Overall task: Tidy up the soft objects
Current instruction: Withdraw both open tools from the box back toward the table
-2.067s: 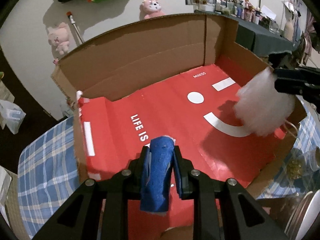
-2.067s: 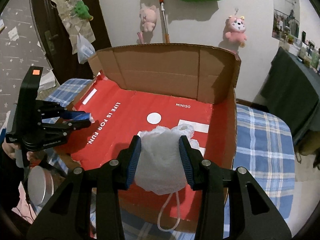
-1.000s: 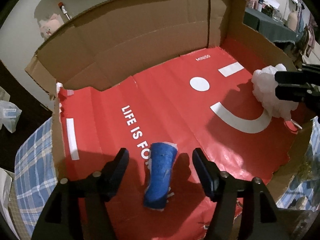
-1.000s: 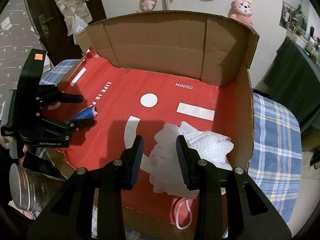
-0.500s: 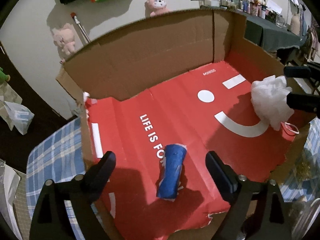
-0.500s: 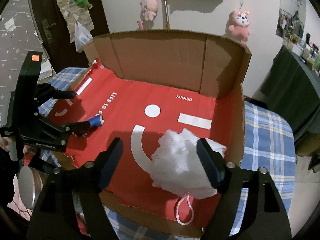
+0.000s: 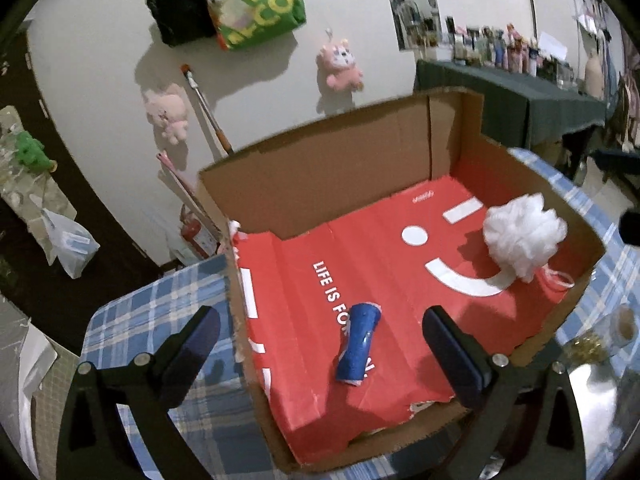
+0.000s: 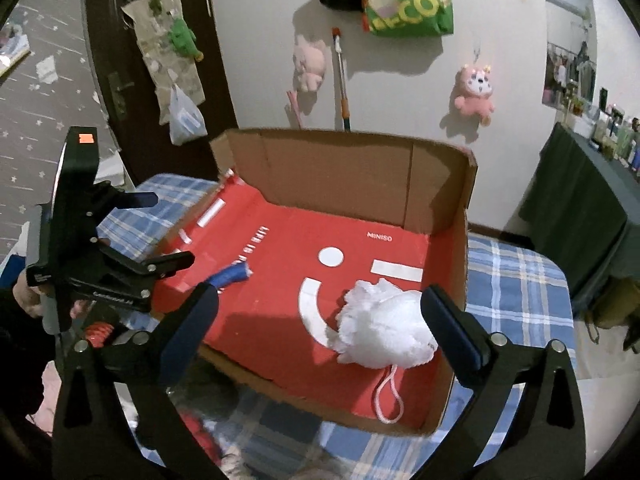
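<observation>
**Both items dropped in box, tongs clear**

Left gripper (image 7: 320,344) and right gripper (image 8: 320,320) have just been opening; jaws wide, nothing between the pads. The rolled blue cloth (image 7: 358,342) lies on the red paper liner (image 7: 376,248) near the front edge of the open cardboard box (image 7: 320,184). The white mesh bath pouf (image 8: 384,326) sits at the right, beside the box wall. Placement step looks finished. Next move likely calls for fetching another soft item outside the box.

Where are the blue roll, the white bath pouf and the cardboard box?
blue roll (image 7: 358,344): left wrist view, middle of its side.
white bath pouf (image 8: 384,326): right wrist view, centre of the mesh ball.
cardboard box (image 8: 340,176): right wrist view, inner face of the back wall.
</observation>
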A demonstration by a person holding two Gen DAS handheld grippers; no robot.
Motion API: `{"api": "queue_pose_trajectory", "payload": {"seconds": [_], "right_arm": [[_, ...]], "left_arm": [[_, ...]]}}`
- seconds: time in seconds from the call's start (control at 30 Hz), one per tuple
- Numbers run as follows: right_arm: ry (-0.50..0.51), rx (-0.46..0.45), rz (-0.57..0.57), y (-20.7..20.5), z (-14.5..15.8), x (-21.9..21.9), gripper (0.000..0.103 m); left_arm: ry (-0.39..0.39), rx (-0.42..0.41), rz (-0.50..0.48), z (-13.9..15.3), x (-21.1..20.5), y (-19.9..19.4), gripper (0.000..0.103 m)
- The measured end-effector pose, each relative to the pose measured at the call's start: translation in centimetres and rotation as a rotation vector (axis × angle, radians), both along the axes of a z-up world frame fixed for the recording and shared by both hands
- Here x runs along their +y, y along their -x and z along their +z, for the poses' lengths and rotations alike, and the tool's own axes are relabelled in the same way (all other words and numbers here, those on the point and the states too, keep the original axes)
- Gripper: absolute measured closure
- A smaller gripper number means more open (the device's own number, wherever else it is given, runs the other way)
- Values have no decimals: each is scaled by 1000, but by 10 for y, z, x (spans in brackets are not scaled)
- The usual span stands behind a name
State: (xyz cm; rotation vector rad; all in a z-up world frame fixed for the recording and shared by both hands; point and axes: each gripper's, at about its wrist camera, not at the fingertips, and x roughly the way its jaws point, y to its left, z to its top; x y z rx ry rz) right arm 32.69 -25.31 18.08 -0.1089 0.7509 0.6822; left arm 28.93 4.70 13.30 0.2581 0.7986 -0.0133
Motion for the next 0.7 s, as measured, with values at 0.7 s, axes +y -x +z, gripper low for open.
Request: {"api": "queue_pose_trajectory", "payload": {"seconds": [0.7], "right_arm": [[-67, -161, -12, 129, 33, -30, 0]], "left_arm": [[103, -225, -10, 35, -13, 140, 0]]}}
